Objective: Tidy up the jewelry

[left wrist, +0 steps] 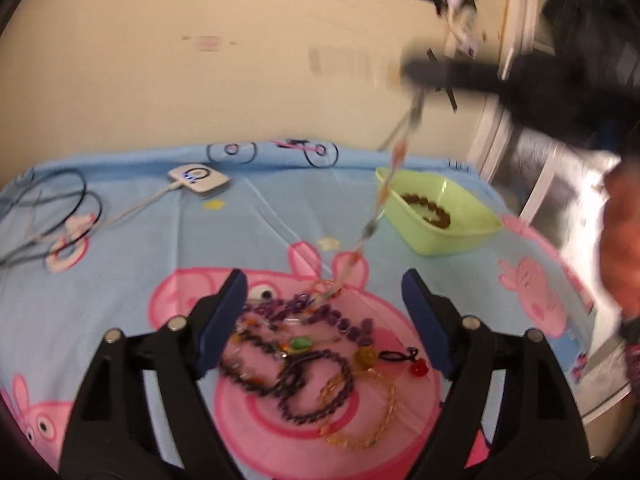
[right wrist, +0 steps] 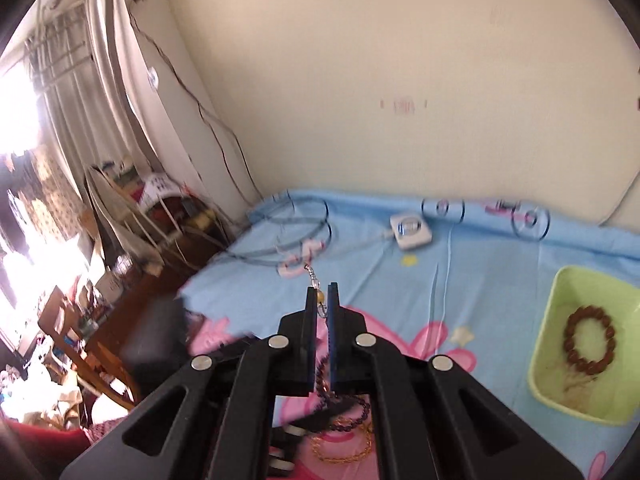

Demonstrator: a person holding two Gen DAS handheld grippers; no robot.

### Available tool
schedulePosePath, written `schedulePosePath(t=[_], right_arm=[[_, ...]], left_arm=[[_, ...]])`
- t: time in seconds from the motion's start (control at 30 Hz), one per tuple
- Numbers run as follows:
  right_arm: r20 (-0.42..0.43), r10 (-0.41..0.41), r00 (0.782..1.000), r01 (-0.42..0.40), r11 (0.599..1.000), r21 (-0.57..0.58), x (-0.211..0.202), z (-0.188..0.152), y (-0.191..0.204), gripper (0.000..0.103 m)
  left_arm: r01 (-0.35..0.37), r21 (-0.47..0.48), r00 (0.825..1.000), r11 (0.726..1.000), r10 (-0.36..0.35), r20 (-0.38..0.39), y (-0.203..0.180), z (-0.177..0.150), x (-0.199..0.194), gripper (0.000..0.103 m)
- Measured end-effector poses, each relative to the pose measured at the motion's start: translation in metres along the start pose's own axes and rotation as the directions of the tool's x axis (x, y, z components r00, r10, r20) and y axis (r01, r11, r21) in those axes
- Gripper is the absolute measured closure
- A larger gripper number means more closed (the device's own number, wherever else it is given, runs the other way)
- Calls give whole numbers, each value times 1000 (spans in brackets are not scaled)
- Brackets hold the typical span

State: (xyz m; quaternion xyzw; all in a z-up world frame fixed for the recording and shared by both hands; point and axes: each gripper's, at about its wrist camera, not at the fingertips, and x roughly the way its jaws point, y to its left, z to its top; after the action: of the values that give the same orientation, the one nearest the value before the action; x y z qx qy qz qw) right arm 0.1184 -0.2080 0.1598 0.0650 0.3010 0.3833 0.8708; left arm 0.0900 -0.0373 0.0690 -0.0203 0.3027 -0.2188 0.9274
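Jewelry heap [left wrist: 308,344] on cartoon-print blue bedsheet [left wrist: 132,240]: right gripper [right wrist: 323,300] jaws pinch multicolour beaded strand [left wrist: 380,204], lifting; left gripper [left wrist: 324,312] jaws spread, empty; next, carry to green plastic tray [left wrist: 476,236].

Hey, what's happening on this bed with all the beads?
A person is sorting jewelry with two handheld grippers. The right gripper is shut on a beaded necklace, pulling it up from the tangled pile. The left gripper hangs open over the pile. The green tray holds one brown bracelet.
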Motion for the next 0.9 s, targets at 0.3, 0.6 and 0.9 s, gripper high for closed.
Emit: schedulePosePath(t=[0.3, 0.6, 0.9], right_arm=[[187, -21, 982, 14, 999, 36, -82, 28, -16, 103], [246, -75, 966, 53, 994, 94, -120, 8, -65, 103], [277, -142, 950, 102, 983, 151, -109, -57, -110, 45]], left_arm=[[111, -71, 990, 991, -116, -74, -7, 42, 29, 98], [184, 2, 982, 983, -184, 45, -53, 136, -13, 98], [218, 152, 969, 964, -232, 85, -141, 203, -28, 98]])
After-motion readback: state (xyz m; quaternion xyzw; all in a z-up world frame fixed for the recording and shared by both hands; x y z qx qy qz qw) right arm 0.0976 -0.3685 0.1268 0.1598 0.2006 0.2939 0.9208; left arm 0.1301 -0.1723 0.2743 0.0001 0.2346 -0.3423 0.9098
